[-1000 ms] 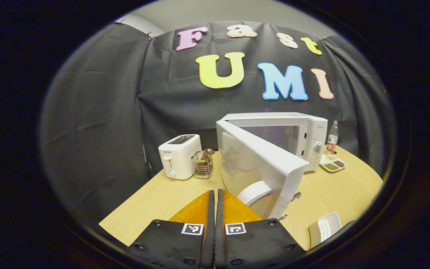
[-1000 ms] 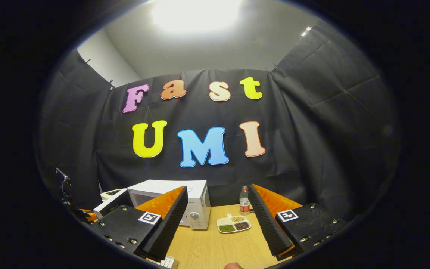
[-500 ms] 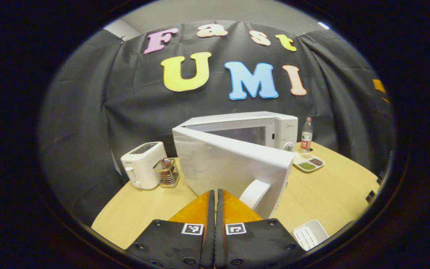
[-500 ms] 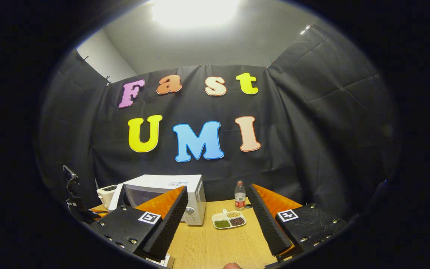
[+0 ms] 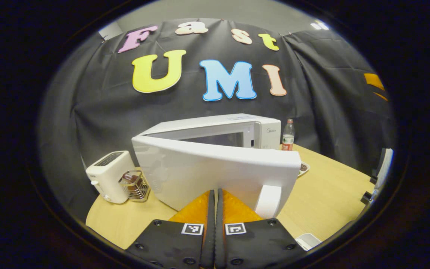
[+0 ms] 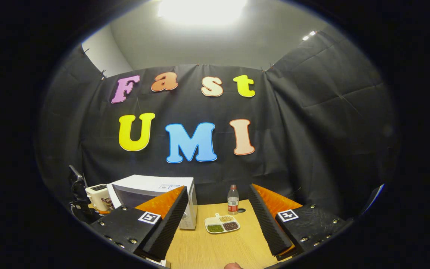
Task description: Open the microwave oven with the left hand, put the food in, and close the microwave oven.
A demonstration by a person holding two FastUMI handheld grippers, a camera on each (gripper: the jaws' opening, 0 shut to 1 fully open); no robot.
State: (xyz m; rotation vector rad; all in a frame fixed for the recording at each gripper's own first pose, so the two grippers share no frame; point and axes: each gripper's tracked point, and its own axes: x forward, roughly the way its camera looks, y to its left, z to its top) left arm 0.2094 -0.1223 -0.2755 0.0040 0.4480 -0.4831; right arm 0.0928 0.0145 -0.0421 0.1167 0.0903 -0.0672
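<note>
White plastic takes up the middle of the left gripper view: the microwave oven stands on the pale wooden worktop, and its door is swung partly toward the cavity, its outer face turned to the camera, with the curved handle near its free edge. The left gripper has its jaws pressed together with nothing between them, tips right at the lower part of the door; whether they touch it I cannot tell. A toaster and a small wire basket sit just beside the hinge side, a bottle stands past the oven's far corner, and a white tray lies at the near edge of the worktop. I cannot tell whether any food is inside the cavity.

The risk, as I judge it: a push low on the door could slide the whole oven back or sideways into the toaster and basket, not latch it; the closed tips could also skid off the smooth face toward the handle.

In the right gripper view, the right gripper hangs with its jaws spread wide and empty above the worktop. Beyond it lie a divided dish of grains and the bottle, with the microwave oven to the left. If this hand drifts forward, it could knock the dish or tip the bottle.
</note>
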